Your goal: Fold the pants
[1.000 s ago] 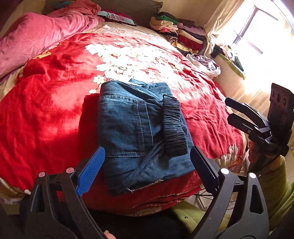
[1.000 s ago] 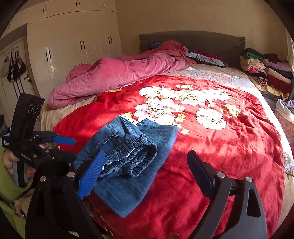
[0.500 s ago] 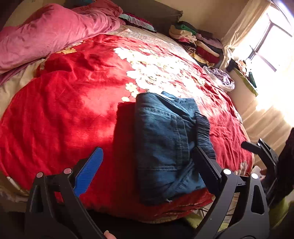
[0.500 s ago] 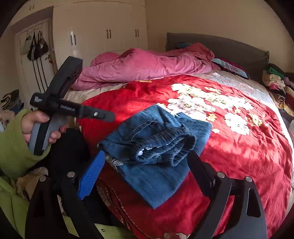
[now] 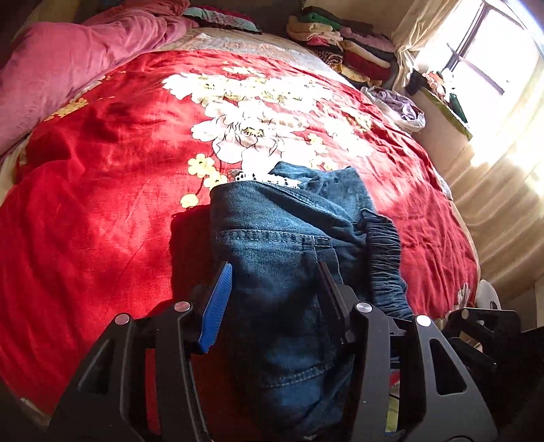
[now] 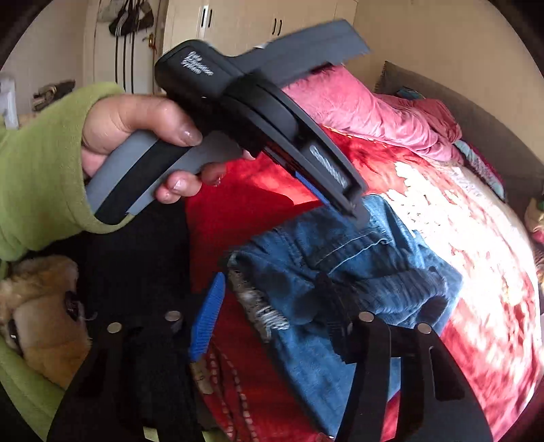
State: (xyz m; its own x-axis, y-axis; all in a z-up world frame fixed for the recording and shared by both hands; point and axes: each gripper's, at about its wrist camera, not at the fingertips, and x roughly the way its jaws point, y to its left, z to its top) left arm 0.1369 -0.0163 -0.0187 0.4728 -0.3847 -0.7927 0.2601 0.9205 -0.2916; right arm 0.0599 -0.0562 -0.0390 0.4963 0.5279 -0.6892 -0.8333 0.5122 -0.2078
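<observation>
Both grippers, left (image 5: pixel 275 289) and right (image 6: pixel 272 299), have just been closing, half-narrowed around folded jeans (image 5: pixel 289 244) on the red floral blanket (image 5: pixel 102 204); clothes pile (image 5: pixel 343 44) behind.

A bedroom is shown. Ahead of the grippers a bed is covered by a red floral blanket (image 5: pixel 102 204), with a pink duvet (image 5: pixel 68 57) bunched at its far left. Folded clothes (image 5: pixel 340 44) are stacked far right by a dark headboard (image 6: pixel 476 112). A sunlit window (image 5: pixel 493 57) and curtains (image 5: pixel 503 210) are seen right; white wardrobes (image 6: pixel 238 23) left.
</observation>
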